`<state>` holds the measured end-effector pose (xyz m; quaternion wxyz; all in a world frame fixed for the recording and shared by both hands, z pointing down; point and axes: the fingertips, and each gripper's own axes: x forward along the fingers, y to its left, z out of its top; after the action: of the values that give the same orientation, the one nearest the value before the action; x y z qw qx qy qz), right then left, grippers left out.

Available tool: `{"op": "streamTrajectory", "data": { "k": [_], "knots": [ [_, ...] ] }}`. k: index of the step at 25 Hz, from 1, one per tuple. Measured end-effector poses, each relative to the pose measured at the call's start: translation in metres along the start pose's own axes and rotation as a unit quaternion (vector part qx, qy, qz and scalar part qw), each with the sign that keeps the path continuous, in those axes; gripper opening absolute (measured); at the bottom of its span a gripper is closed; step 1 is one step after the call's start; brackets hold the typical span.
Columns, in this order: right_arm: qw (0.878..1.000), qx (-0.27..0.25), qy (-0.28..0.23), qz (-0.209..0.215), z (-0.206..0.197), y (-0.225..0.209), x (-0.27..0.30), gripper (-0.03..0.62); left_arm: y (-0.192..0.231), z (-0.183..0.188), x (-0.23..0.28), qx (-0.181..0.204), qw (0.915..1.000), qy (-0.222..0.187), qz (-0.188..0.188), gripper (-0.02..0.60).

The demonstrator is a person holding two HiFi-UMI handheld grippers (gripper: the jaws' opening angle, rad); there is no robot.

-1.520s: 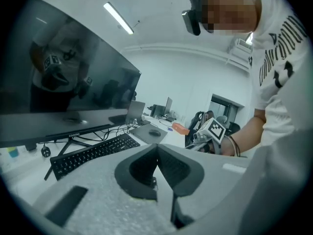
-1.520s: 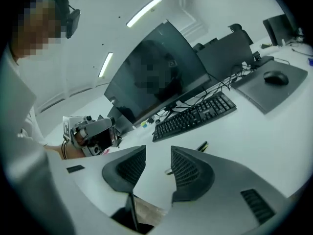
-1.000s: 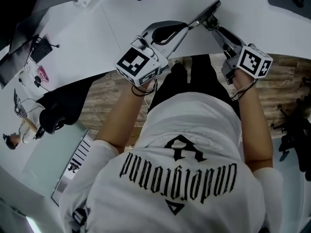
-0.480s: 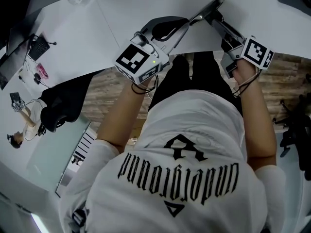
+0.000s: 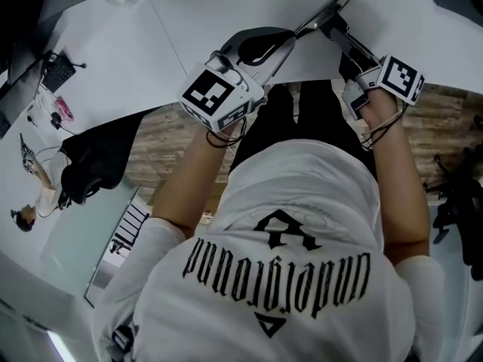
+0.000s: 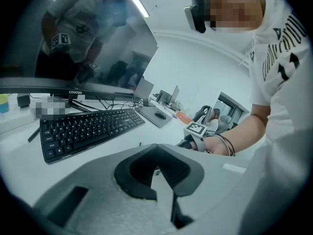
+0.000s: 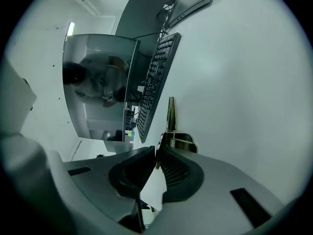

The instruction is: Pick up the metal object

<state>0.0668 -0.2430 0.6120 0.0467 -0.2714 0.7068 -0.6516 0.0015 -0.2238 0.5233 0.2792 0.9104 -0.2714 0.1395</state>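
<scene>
The metal object (image 5: 324, 12) is a long thin strip with a spring clip, held up over the white table (image 5: 189, 29). My left gripper (image 5: 291, 41) is shut on its near-left end; in the left gripper view only a sliver of metal shows between that gripper's (image 6: 156, 148) pads. My right gripper (image 5: 332, 27) comes in from the right, and its jaws are closing on the clip part. The right gripper view shows the pads (image 7: 157, 152) nipping a thin metal edge, with the pointed blade (image 7: 170, 116) reaching away beyond them.
A black keyboard (image 6: 88, 129) lies in front of a dark monitor (image 6: 83, 48), with a mouse on a pad (image 6: 160, 115) beside it. The table's front edge (image 5: 317, 78) runs just under both hands, and the wooden floor (image 5: 173, 142) is below.
Both grippers shifted slightly away across the table. The right gripper has drawn in against the metal object and its jaws have come together on it.
</scene>
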Motion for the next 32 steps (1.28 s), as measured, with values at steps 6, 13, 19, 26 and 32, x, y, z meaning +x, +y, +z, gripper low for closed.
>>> {"op": "streamTrajectory", "data": {
  "k": [6, 13, 19, 26, 32],
  "knots": [
    [1.000, -0.008, -0.001, 0.002, -0.004, 0.004, -0.007, 0.018, -0.008, -0.001, -0.005, 0.002, 1.0000, -0.005, 0.003, 0.015],
    [1.000, -0.018, -0.020, 0.015, -0.011, 0.025, -0.010, 0.017, -0.011, 0.000, -0.033, 0.010, 0.9998, -0.012, 0.011, 0.015],
    [0.996, -0.056, -0.046, 0.042, -0.019, 0.067, -0.020, 0.017, -0.025, 0.009, -0.063, 0.031, 0.9991, -0.027, 0.012, 0.014],
    [0.986, -0.125, -0.092, 0.056, -0.039, 0.132, -0.047, 0.017, -0.056, 0.029, -0.109, 0.073, 0.9959, -0.054, 0.005, 0.014],
    [0.969, -0.203, -0.125, 0.059, -0.057, 0.195, -0.060, 0.017, -0.068, 0.052, -0.155, 0.110, 0.9905, -0.082, 0.002, 0.014]
  ]
}}
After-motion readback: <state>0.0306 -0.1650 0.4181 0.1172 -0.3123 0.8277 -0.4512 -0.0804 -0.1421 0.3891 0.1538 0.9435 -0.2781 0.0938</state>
